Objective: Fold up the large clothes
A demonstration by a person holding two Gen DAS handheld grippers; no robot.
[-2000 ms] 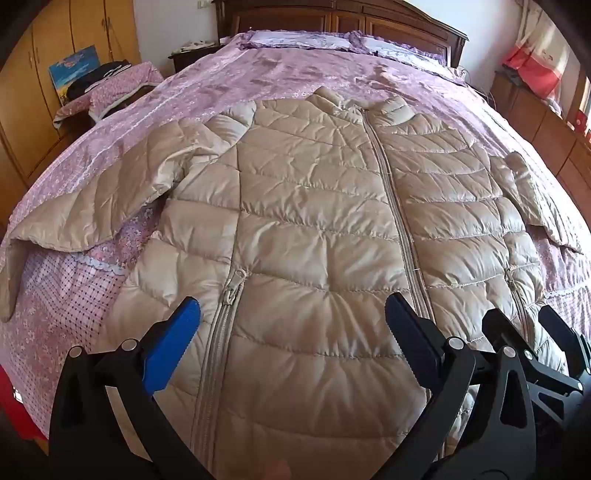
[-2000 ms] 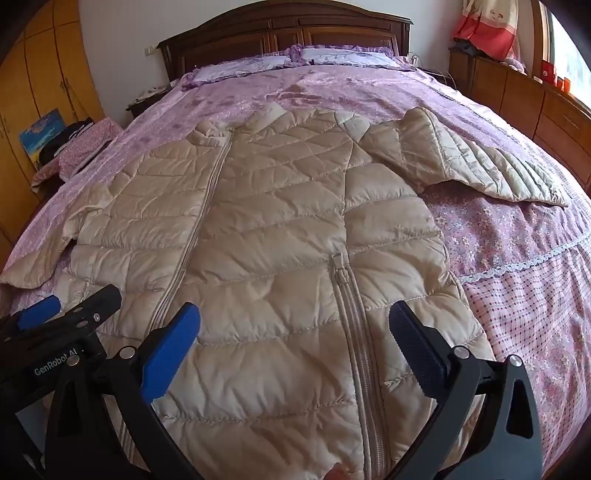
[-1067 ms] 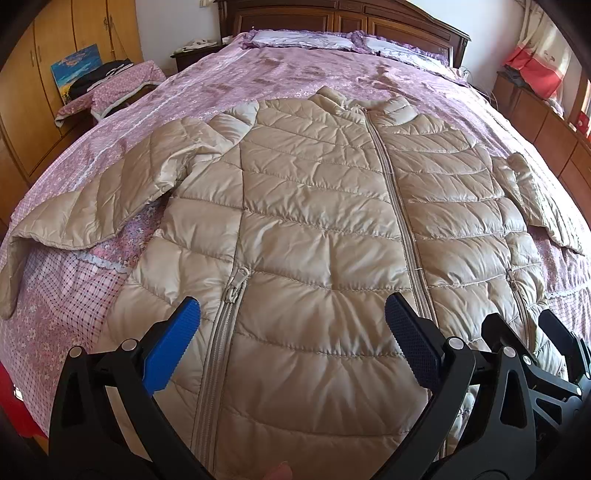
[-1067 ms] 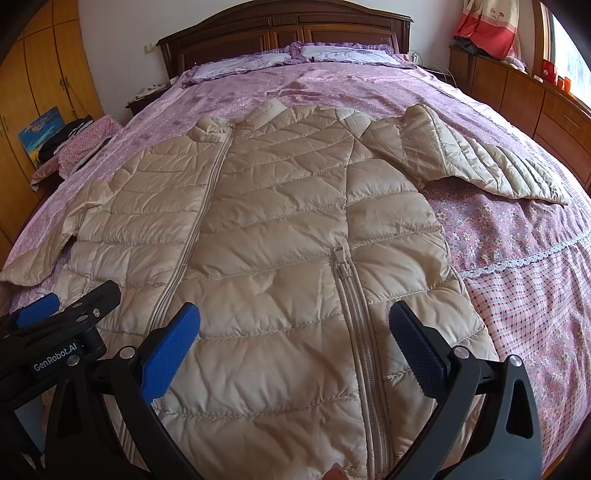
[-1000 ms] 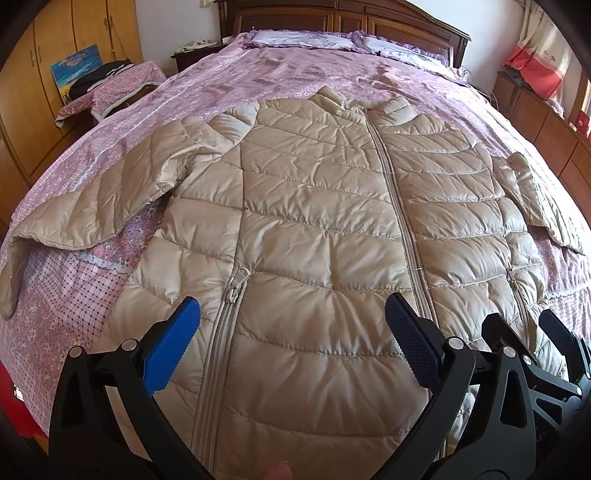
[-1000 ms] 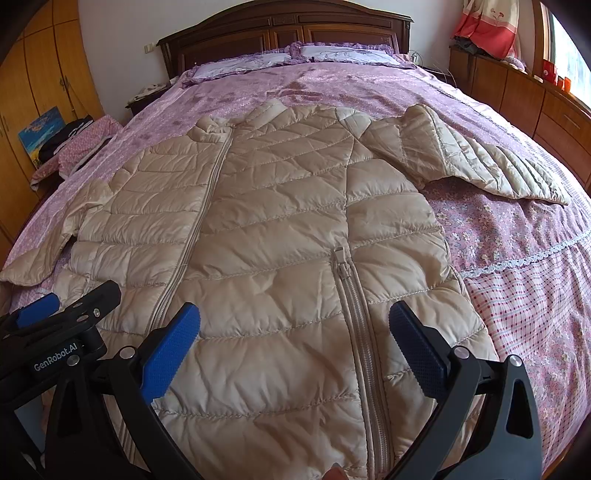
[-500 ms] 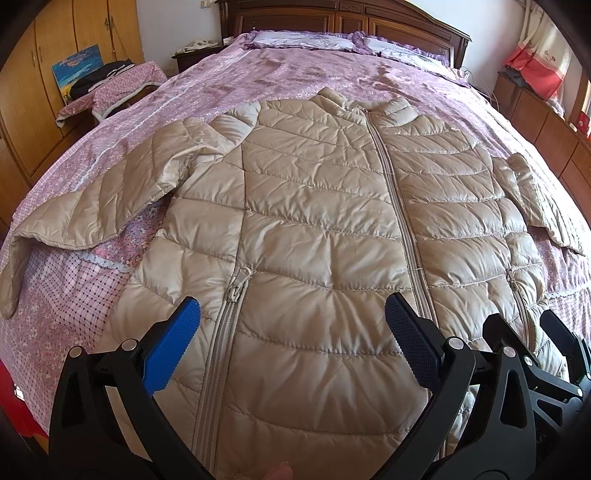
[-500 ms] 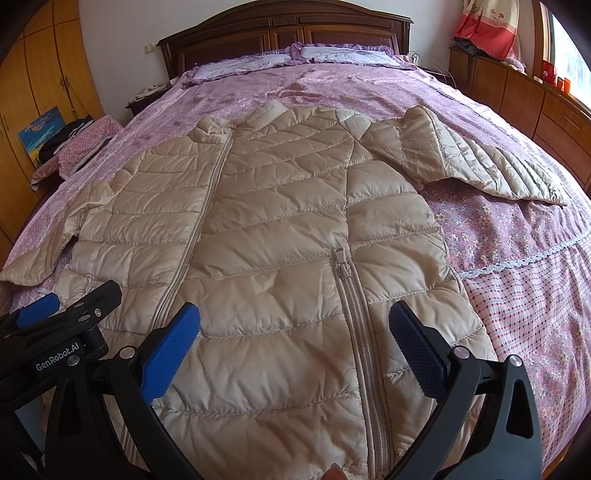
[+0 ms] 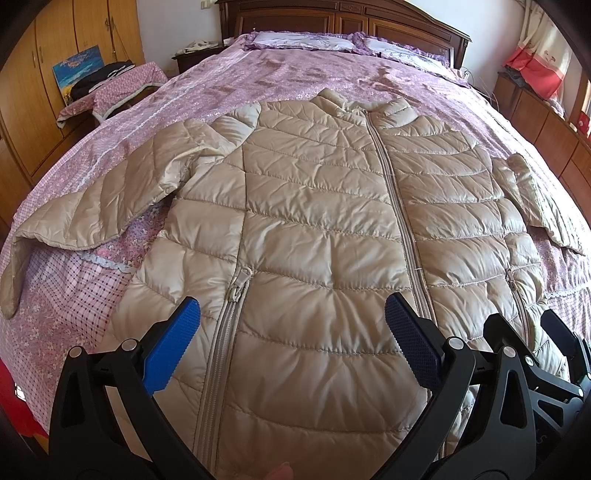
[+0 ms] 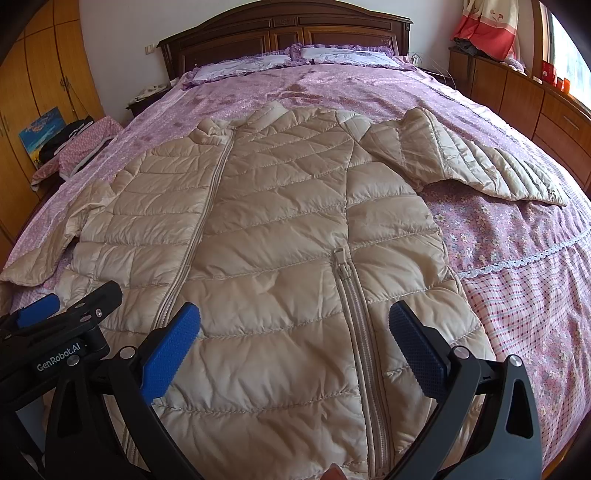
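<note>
A beige quilted puffer jacket [image 9: 317, 229] lies zipped and face up on the purple bedspread [image 9: 280, 77], collar toward the headboard, both sleeves spread out to the sides. It also shows in the right wrist view [image 10: 280, 236]. My left gripper [image 9: 293, 345] is open and empty, hovering over the hem on the jacket's left half. My right gripper [image 10: 295, 347] is open and empty over the hem on the right half. The right gripper's black frame [image 9: 532, 354] shows beside the left one.
A dark wooden headboard [image 10: 288, 33] with pillows stands at the far end. Wooden wardrobes [image 9: 48, 66] and a cloth-covered side table [image 9: 110, 85] are on the left. A low wooden cabinet [image 10: 535, 96] runs along the right.
Almost nothing: both grippers stay open over the hem, with only a very slight shift of view. The jacket has not moved.
</note>
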